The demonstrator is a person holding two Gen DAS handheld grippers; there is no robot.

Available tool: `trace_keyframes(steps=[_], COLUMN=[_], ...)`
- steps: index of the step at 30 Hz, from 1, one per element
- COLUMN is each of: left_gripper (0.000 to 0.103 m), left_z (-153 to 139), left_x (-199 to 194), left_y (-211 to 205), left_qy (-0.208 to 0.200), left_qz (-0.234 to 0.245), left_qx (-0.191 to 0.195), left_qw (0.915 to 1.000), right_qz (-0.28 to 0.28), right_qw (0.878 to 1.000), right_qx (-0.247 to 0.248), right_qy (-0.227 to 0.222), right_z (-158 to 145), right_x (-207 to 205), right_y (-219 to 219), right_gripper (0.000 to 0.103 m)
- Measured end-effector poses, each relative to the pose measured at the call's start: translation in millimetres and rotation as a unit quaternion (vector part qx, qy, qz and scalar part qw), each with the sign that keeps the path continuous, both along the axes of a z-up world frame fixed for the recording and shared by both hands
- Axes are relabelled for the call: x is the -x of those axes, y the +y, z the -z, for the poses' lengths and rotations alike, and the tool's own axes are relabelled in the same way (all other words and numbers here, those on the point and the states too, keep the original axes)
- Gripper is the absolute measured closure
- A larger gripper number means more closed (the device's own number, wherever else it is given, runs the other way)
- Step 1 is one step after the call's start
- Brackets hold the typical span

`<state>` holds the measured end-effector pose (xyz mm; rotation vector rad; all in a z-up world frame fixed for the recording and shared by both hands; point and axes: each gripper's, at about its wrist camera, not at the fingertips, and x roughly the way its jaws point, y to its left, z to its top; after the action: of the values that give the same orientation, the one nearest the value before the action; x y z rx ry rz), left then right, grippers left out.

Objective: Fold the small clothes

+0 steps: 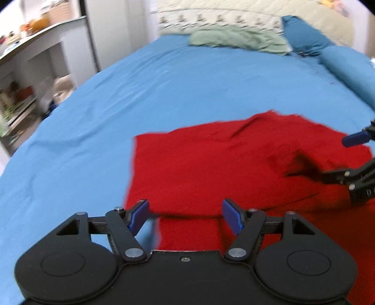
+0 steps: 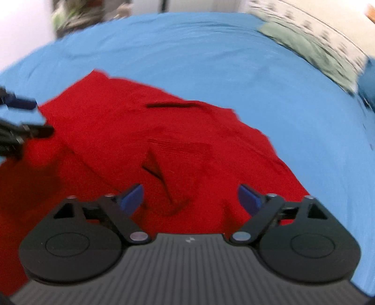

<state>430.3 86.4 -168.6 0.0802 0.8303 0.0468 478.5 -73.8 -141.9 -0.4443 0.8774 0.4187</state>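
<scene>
A red garment (image 1: 211,164) lies spread on the blue bed sheet (image 1: 117,105), with some folds and creases; it also shows in the right wrist view (image 2: 140,140). My left gripper (image 1: 186,217) is open and empty, hovering over the garment's near left edge. My right gripper (image 2: 189,198) is open and empty above the garment's near right part. The right gripper shows at the right edge of the left wrist view (image 1: 337,159), and the left gripper at the left edge of the right wrist view (image 2: 37,116). Both views are blurred by motion.
A crumpled green cloth (image 1: 236,38) and a patterned quilt (image 1: 222,16) lie at the far end of the bed. Blue pillows (image 1: 346,68) lie at the far right. Shelves with clutter (image 1: 28,70) stand to the left of the bed.
</scene>
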Motion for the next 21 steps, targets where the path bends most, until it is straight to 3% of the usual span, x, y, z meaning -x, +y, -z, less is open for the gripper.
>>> trace_keyframes(steps=[4, 5, 6, 8, 11, 15, 18, 21], left_gripper=[0.030, 0.030, 0.030, 0.030, 0.030, 0.030, 0.030, 0.030], left_z=[10.1, 12.7, 14.7, 17.1, 21.2, 24.8, 27.1, 28.8], left_x=[9.8, 11.3, 13.2, 21.6, 18.4, 15.0, 6.9, -1.8], left_y=[21.9, 25.3, 28.3, 36.6, 40.5, 41.3, 39.0, 35.8], left_qy=[0.013, 0.018, 0.023, 0.029, 0.033, 0.033, 0.031, 0.028], left_qz=[-0.018, -0.021, -0.025, -0.032, -0.037, -0.034, -0.034, -0.032], left_qx=[-0.006, -0.005, -0.002, 0.006, 0.007, 0.015, 0.027, 0.032], left_qw=[0.9997, 0.9996, 0.9994, 0.9990, 0.9988, 0.9988, 0.9986, 0.9986], right_qz=[-0.035, -0.043, -0.048, -0.047, -0.023, 0.066, 0.153, 0.219], right_qw=[0.999, 0.998, 0.998, 0.998, 0.999, 0.997, 0.985, 0.970], right_qx=[0.030, 0.036, 0.041, 0.044, 0.027, -0.019, -0.074, -0.092], right_qy=[0.004, 0.004, 0.004, 0.013, 0.001, -0.031, -0.041, -0.055], right_z=[17.9, 20.7, 22.8, 24.5, 13.5, -15.8, -34.6, -41.2], right_x=[-10.5, -12.6, -14.5, -19.3, -21.8, -19.8, -13.2, -0.6], right_y=[28.6, 34.5, 38.2, 39.1, 30.9, -7.5, -49.5, -85.6], right_gripper=[0.034, 0.043, 0.064, 0.082, 0.083, 0.083, 0.083, 0.083])
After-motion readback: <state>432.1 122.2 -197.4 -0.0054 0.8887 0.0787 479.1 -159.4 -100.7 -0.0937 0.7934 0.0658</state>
